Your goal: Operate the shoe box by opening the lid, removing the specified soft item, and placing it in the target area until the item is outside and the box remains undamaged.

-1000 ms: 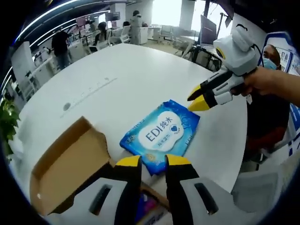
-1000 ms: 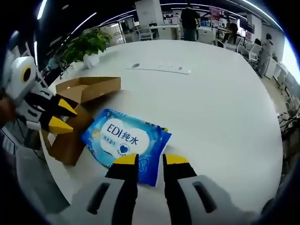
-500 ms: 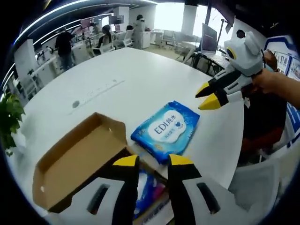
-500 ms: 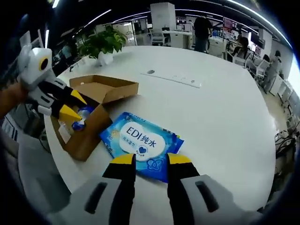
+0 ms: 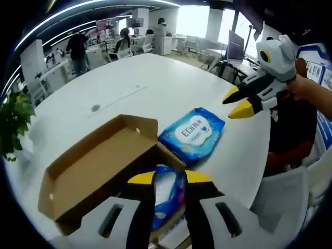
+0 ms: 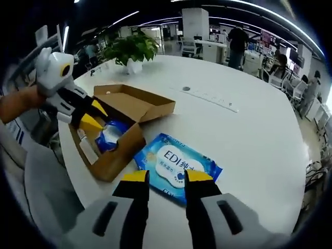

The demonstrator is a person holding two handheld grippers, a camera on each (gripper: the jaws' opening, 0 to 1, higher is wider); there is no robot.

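The brown cardboard shoe box (image 5: pixel 78 179) stands open on the white table, lid folded back. Inside lies a blue soft packet (image 5: pixel 167 193), right ahead of my left gripper (image 5: pixel 170 179), which is open and holds nothing. A blue wet-wipes pack (image 5: pixel 193 134) lies flat on the table beside the box. In the right gripper view the wet-wipes pack (image 6: pixel 179 165) sits just beyond my open right gripper (image 6: pixel 167 176), untouched. The right gripper (image 5: pixel 239 101) hovers above the table's edge, jaws apart. The left gripper (image 6: pixel 93 115) hangs over the box (image 6: pixel 111 158) and its blue packet (image 6: pixel 110 136).
A potted plant (image 6: pixel 130 49) stands at the far side of the round table (image 6: pixel 249 135). A flat white power strip (image 6: pixel 210 97) lies past the box. A small white item (image 6: pixel 86 148) rests in the box. Desks, chairs and people are in the background.
Both grippers have drawn back from the wet-wipes pack, which stays on the table. The left gripper has moved over the open box, so the blue packet inside now shows.
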